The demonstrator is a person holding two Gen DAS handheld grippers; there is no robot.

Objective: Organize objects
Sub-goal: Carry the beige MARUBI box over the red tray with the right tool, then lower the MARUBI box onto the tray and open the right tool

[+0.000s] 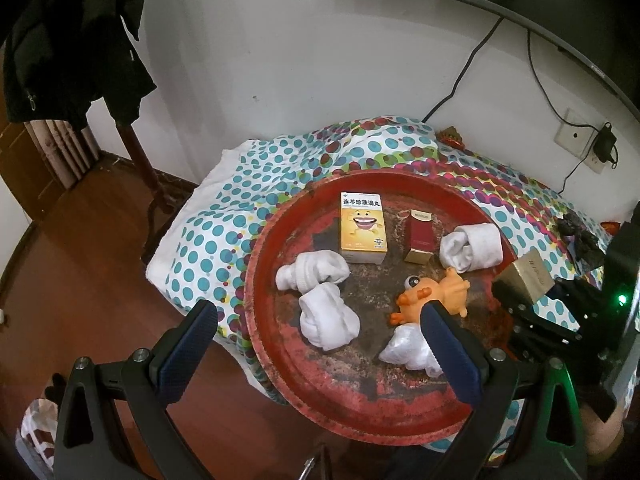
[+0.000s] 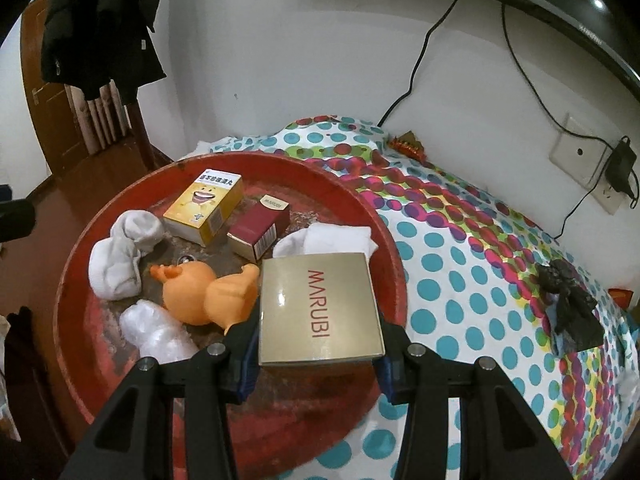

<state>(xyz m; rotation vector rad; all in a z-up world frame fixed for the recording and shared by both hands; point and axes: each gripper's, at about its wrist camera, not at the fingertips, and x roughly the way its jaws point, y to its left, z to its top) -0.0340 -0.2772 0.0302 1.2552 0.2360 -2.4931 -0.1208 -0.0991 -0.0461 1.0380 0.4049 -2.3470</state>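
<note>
A round red tray (image 1: 251, 280) (image 2: 120, 196) lies on a dotted cloth. It holds a yellow medicine box (image 1: 362, 228) (image 2: 204, 208), a dark red box (image 1: 420, 240) (image 2: 258, 230), three rolled white socks (image 1: 312, 272) (image 2: 120, 256), an orange rubber toy (image 1: 432, 292) (image 2: 204, 292) and a clear plastic wad (image 1: 404, 348) (image 2: 156, 332). My left gripper (image 1: 320, 340) hangs open above the tray's near side, nothing between its fingers. My right gripper (image 2: 318, 344) is shut on a gold MARUBI box (image 2: 318, 312) (image 1: 524, 276), held over the tray's right edge.
The polka-dot cloth (image 2: 460, 280) covers the surface to the right, with a black crumpled object (image 2: 572, 308) on it. A black jacket (image 1: 72, 40) hangs on a stand at the left above wooden floor. A wall socket with a charger (image 1: 580, 140) and cables are behind.
</note>
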